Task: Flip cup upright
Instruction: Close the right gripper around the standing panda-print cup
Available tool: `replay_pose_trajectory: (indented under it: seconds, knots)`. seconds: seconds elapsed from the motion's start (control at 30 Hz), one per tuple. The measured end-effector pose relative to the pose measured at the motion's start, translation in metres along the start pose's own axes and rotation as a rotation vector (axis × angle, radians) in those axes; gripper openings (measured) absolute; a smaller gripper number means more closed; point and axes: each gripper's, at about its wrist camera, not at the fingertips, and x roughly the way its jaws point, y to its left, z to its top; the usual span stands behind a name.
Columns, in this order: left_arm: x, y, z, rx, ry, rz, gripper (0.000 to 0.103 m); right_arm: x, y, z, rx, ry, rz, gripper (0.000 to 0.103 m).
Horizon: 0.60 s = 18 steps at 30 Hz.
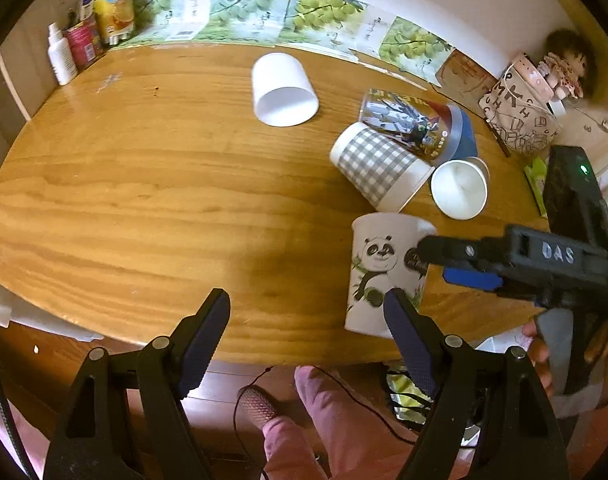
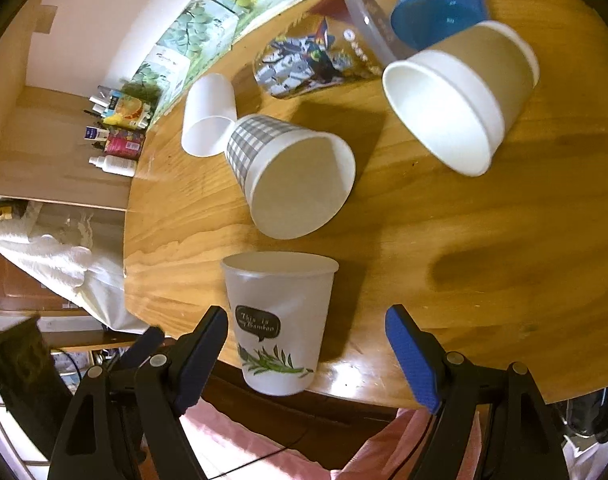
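A white panda cup (image 1: 380,272) stands upright near the wooden table's (image 1: 163,200) front edge; in the right wrist view (image 2: 279,320) it stands between the open fingers, nearer the left one. My right gripper (image 2: 308,356) is open around it, also seen from the side (image 1: 436,256). My left gripper (image 1: 308,340) is open and empty, left of the cup. A checked cup (image 1: 380,168) (image 2: 287,172), a white cup (image 1: 283,90) (image 2: 207,116), a brown paper cup (image 1: 460,188) (image 2: 460,96), a printed clear cup (image 1: 408,124) (image 2: 312,64) and a blue cup (image 2: 436,0) lie on their sides.
Bottles and cans (image 1: 87,40) stand at the table's far left corner. Grape-print sheets (image 1: 263,16) line the back wall. A patterned bag (image 1: 520,120) and a doll (image 1: 564,68) sit at the far right. Legs in pink trousers (image 1: 324,420) are below the table edge.
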Motion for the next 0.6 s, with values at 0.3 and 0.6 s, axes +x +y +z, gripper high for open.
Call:
replay_pose_trajectory:
  seconds: [0.3,0.6]
  knots:
    - [-0.008,0.01,-0.023,0.042,0.022,0.033,0.082,0.026,0.009,0.005,0.034,0.019,0.017,0.082]
    - [0.001,0.019,-0.036,0.081,0.075,0.029,0.082,0.043,0.018,0.01,0.069,0.022,0.046,0.082]
